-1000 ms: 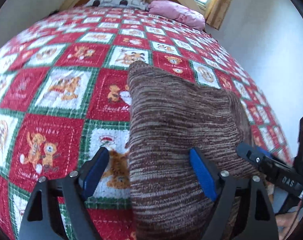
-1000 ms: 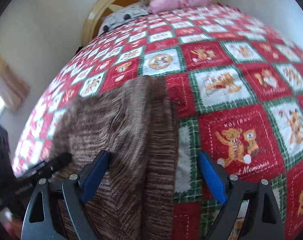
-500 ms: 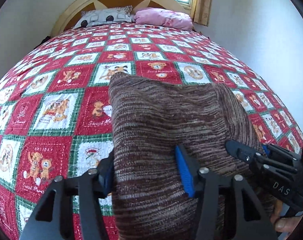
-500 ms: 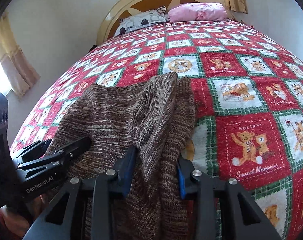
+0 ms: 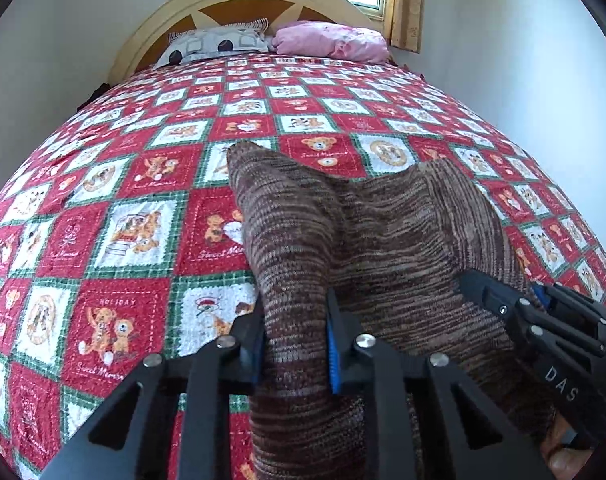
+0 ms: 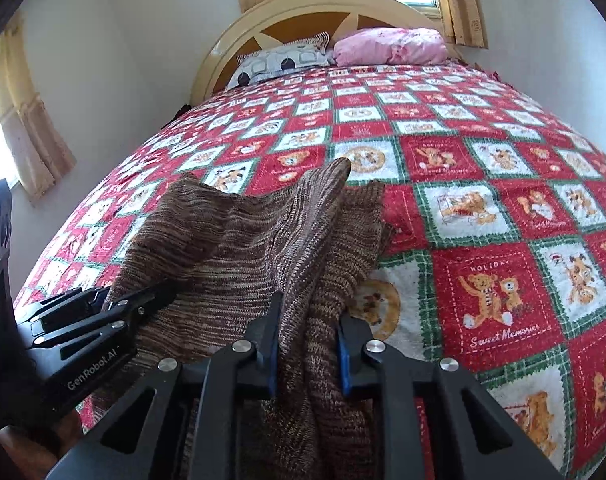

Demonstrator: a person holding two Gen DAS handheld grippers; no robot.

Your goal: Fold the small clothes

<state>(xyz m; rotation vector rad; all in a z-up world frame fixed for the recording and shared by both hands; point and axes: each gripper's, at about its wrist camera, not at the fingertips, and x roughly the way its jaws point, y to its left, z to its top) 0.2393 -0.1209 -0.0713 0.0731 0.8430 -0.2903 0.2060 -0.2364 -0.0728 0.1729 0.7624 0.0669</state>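
Note:
A brown striped knit garment (image 5: 383, 232) lies on the red patchwork quilt near the bed's foot, its near edge raised. My left gripper (image 5: 293, 340) is closing its jaws on the garment's left near corner, the blue pads pressing a bunched fold. In the right wrist view the same garment (image 6: 239, 248) drapes from my right gripper (image 6: 307, 344), whose jaws are closing on its right near edge, fabric pinched between the pads. Each gripper shows in the other's view: the right gripper (image 5: 543, 320) at lower right, the left gripper (image 6: 103, 312) at lower left.
The quilt (image 5: 143, 184) with teddy-bear squares covers the whole bed. A grey patterned pillow (image 5: 215, 44) and a pink pillow (image 5: 331, 40) rest against the curved headboard (image 6: 315, 12). White walls flank both sides; curtained windows (image 6: 27, 120) are at the left and behind the headboard.
Both grippers went from wide apart to clamped on the garment's near edge. The edge has lifted off the quilt and the fabric now bunches and sags between the two grippers.

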